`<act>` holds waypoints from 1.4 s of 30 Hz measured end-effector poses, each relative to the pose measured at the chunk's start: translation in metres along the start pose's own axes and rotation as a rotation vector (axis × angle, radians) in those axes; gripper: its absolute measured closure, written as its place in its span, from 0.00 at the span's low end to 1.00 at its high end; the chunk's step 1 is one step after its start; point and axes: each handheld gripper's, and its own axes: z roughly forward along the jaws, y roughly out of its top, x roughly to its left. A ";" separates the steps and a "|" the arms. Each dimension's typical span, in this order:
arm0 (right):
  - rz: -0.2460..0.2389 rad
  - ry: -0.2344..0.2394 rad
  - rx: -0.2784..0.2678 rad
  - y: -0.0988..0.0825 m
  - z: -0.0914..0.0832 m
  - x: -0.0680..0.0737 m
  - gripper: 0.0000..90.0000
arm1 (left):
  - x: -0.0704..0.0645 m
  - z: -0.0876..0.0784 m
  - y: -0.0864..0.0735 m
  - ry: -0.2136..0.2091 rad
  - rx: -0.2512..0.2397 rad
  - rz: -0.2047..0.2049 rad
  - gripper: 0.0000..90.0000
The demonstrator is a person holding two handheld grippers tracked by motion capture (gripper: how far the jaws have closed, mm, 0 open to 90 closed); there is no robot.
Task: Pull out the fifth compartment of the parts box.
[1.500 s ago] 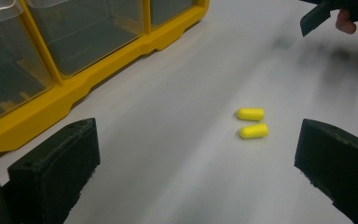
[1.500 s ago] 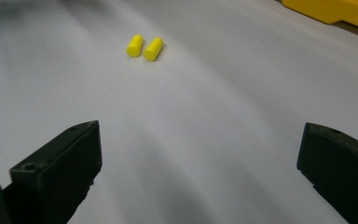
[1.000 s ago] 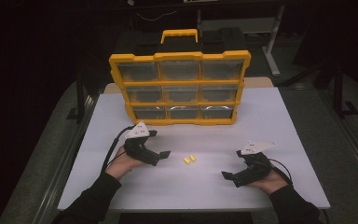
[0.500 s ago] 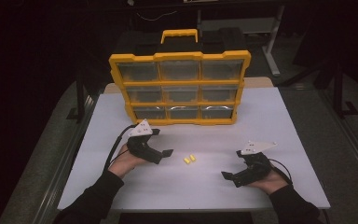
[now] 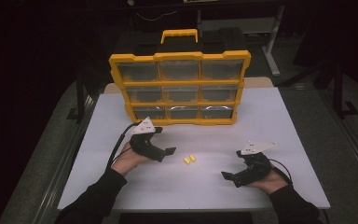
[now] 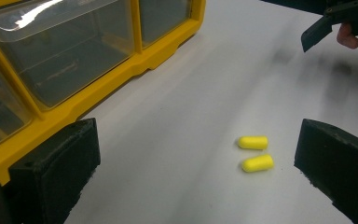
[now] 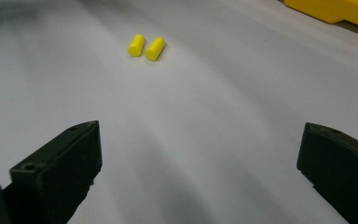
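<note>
Your left tool (image 5: 168, 151) rests on the white bench (image 5: 284, 121), jaws wide, holding nothing. Just to its right lie two yellow foam earplugs (image 5: 189, 159), side by side and almost touching, in front of the yellow drawer organizer (image 5: 179, 86). Risk: being light and round, they may roll or you may pinch both at once. Your right tool (image 5: 228, 176) sits well apart from them, jaws wide, empty.

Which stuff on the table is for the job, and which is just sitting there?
For the job:
two yellow earplugs
left gripper, fingers open, closest to them
right gripper, fingers open

Just sitting there:
yellow drawer organizer, drawers shut
white table
</note>
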 end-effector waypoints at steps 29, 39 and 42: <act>0.000 0.002 0.000 0.000 0.000 0.000 0.00 | 0.001 0.016 0.008 -0.011 -0.013 0.006 0.00; -0.002 0.003 0.001 0.000 0.000 0.000 0.00 | 0.002 0.023 0.011 -0.018 -0.017 0.005 0.00; 0.001 0.003 0.002 0.000 0.001 0.000 0.00 | 0.002 0.025 0.011 -0.021 -0.016 0.006 0.00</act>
